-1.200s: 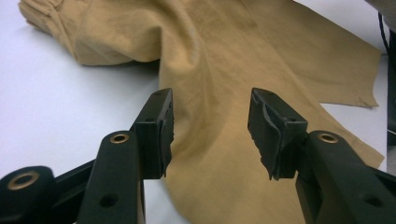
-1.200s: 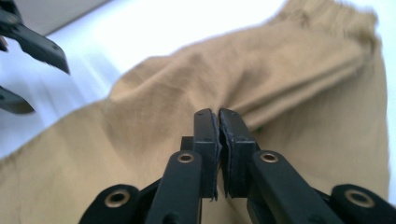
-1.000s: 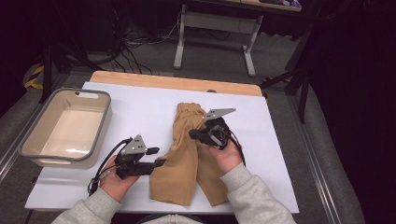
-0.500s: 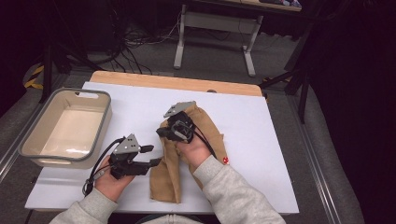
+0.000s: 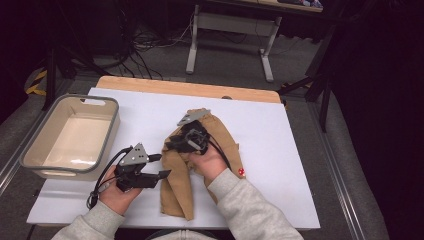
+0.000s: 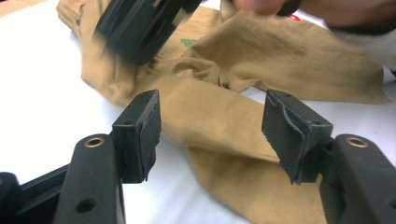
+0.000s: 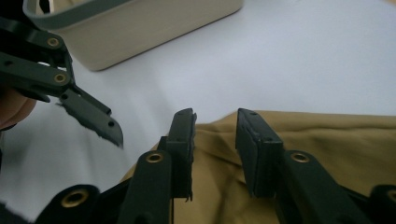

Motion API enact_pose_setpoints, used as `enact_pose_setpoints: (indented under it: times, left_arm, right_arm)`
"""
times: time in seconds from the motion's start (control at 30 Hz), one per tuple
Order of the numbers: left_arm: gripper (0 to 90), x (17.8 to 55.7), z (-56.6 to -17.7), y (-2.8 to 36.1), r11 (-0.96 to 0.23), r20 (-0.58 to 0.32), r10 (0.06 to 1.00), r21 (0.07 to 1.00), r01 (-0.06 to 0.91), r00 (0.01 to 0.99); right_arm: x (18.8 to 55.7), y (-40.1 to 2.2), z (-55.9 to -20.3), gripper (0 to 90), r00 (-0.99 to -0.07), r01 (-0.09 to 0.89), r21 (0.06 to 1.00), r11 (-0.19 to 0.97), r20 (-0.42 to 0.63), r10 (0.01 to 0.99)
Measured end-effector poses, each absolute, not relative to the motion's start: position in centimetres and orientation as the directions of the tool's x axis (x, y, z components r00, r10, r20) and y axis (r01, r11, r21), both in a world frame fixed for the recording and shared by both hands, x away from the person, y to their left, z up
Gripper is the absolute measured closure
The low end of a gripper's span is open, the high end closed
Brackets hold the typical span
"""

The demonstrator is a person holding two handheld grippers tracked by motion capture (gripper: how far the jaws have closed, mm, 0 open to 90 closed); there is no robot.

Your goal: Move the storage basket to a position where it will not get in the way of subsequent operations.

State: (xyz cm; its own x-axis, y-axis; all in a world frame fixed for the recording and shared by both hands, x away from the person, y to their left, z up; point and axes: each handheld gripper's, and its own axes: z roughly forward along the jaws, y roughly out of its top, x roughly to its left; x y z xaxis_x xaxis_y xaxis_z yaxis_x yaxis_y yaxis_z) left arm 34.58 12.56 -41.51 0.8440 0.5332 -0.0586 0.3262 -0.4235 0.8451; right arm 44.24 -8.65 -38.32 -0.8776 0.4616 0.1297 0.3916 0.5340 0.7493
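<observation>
Two tools level over the tan cloth (image 5: 200, 165); left tool (image 5: 162, 174) open; right tool (image 5: 170, 145) opening, gripping nothing.

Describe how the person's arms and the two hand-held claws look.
Both forearms wear light grey sleeves. Each claw, left and right, is black with two flat-padded jaws, brass-coloured rivets and a grey three-cornered plate on top. A black cable trails from the left one.

A tan pair of trousers (image 5: 180, 185), soft and creased, lies crumpled on the white bench top (image 5: 280, 130) near its middle, its upper part bunched and folded over itself, one leg stretching flat toward the near edge, with a small green mark showing on the cloth.
</observation>
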Motion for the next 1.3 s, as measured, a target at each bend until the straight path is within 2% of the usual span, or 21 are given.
enact_pose_setpoints:
  times: [0.23, 0.33, 0.37, 0.4, 0.53, 0.63, 0.83, 1.2, 1.3]
  left_arm:
    - [35.8, 35.7, -41.7, 11.9, -0.429, -0.065, 0.550, 0.833, 0.349, 0.832]
    - [35.5, 36.5, -41.7, 11.7, -0.424, -0.072, 0.565, 0.829, 0.364, 0.822]
    - [34.7, 36.5, -41.7, 11.7, -0.424, -0.072, 0.565, 0.829, 0.364, 0.822]
    - [32.3, 36.9, -41.6, 11.6, -0.428, -0.082, 0.559, 0.824, 0.372, 0.825]
    - [30.7, 37.8, -41.2, 11.1, -0.425, -0.093, 0.556, 0.822, 0.379, 0.826]
    - [30.8, 38.4, -40.9, 10.9, -0.410, -0.108, 0.561, 0.825, 0.389, 0.821]
    - [28.5, 39.6, -40.8, 10.9, -0.386, -0.128, 0.574, 0.828, 0.406, 0.809]
    - [11.2, 41.8, -40.8, 9.4, -0.394, -0.153, 0.562, 0.815, 0.425, 0.813]
    - [10.6, 42.3, -40.8, 9.0, -0.390, -0.152, 0.570, 0.815, 0.429, 0.807]
  right_arm:
    - [43.8, -15.9, -37.0, 60.6, -0.817, 0.420, 0.792, 0.442, 0.118, 0.565]
    - [43.9, -19.4, -37.5, 57.1, -0.767, 0.456, 0.778, 0.432, 0.096, 0.634]
    - [43.9, -19.4, -37.5, 57.1, -0.767, 0.456, 0.778, 0.432, 0.096, 0.634]
    - [44.1, -21.1, -38.1, 54.5, -0.729, 0.480, 0.765, 0.430, 0.075, 0.681]
    - [44.8, -23.2, -39.0, 52.5, -0.684, 0.520, 0.749, 0.411, 0.077, 0.726]
    - [45.5, -24.1, -39.9, 49.5, -0.659, 0.553, 0.737, 0.389, 0.102, 0.745]
    - [46.1, -24.8, -40.8, 47.8, -0.640, 0.574, 0.715, 0.400, 0.086, 0.764]
    - [47.2, -25.1, -42.3, 47.1, -0.617, 0.596, 0.686, 0.417, 0.059, 0.785]
    - [47.5, -25.0, -42.6, 45.7, -0.615, 0.597, 0.682, 0.422, 0.053, 0.786]
